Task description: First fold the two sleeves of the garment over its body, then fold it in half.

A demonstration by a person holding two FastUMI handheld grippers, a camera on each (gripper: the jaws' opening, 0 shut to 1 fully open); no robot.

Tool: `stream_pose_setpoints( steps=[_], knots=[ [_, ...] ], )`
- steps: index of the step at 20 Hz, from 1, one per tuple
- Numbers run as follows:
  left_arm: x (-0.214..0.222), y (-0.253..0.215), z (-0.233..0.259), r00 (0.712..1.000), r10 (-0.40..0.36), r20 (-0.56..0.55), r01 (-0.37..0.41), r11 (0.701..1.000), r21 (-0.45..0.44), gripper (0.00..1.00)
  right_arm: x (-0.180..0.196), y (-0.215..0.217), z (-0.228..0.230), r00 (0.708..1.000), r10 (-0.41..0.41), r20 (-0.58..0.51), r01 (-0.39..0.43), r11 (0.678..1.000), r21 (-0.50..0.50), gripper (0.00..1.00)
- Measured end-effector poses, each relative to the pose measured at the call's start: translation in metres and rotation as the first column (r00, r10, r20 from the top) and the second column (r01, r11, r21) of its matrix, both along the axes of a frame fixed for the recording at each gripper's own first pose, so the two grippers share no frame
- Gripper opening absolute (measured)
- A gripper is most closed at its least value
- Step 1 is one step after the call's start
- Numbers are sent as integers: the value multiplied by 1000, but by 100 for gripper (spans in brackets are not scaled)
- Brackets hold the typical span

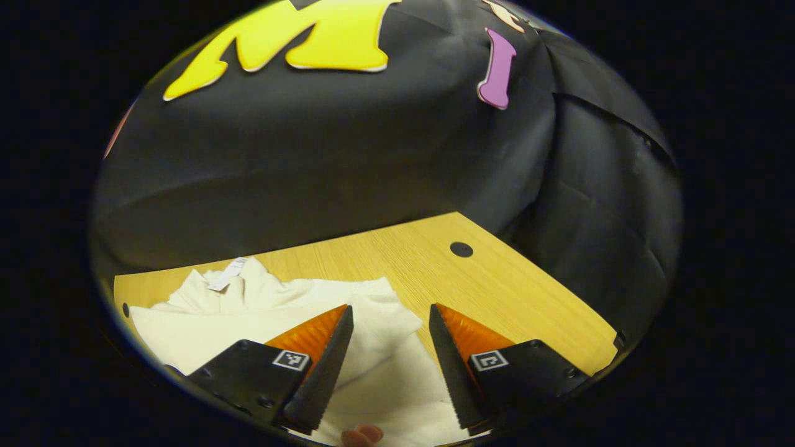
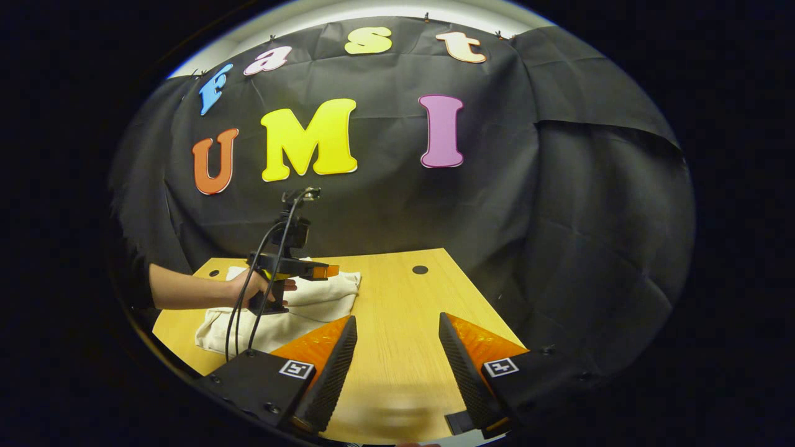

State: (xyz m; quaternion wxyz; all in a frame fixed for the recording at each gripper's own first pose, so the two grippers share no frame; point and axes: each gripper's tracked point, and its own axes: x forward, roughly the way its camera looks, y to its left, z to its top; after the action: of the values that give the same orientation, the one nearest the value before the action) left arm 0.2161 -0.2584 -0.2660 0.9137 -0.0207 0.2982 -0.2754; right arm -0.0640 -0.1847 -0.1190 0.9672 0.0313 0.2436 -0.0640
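Garment (image 1: 261,316) lies bunched on table (image 1: 472,279). Left gripper (image 1: 390,347) hovers above it, jaws wide; right gripper (image 2: 397,366) wide beside it. Pinch one sleeve edge only.

Left gripper view: mounted behind the left tongs (image 1: 390,315), looking forward and slightly down, low and close over the bench (image 1: 497,285). Faces the booth wall (image 1: 348,161) at the back; the cream garment (image 1: 279,310) lies directly below and between the two fingers, very near.

Right gripper view: mounted behind the right tongs (image 2: 397,326), held farther back and a bit higher, facing the same wall (image 2: 385,205) more squarely. Takes in most of the bench (image 2: 404,298), and the left tongs (image 2: 326,271) with the holding hand (image 2: 248,287), seen from the side over the garment (image 2: 310,301).

Shared: garment, bench with its far right corner and dark hole (image 1: 461,249) (image 2: 420,269), back wall.
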Motion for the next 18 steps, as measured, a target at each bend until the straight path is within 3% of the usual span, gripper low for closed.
stream_pose_setpoints(
  steps=[2,3,6,9,12,18],
  knots=[
    [-9,24,26,998,40,41,-40,999,5,95,10,13,4,999,31,22,-31,999,14,83],
    [-15,35,40,996,62,69,-63,998,5,97,15,21,5,998,52,31,-53,998,20,83],
    [-37,70,84,984,120,130,-117,993,-25,96,30,43,10,992,111,61,-113,993,31,84],
    [-64,112,106,965,192,177,-196,981,1,97,44,54,13,984,152,89,-155,987,34,90],
    [-95,151,129,938,257,233,-266,964,9,98,53,70,11,978,189,93,-193,980,38,90],
    [-165,206,114,933,318,169,-328,944,34,98,59,97,-6,971,232,59,-236,969,73,90]
  ],
)
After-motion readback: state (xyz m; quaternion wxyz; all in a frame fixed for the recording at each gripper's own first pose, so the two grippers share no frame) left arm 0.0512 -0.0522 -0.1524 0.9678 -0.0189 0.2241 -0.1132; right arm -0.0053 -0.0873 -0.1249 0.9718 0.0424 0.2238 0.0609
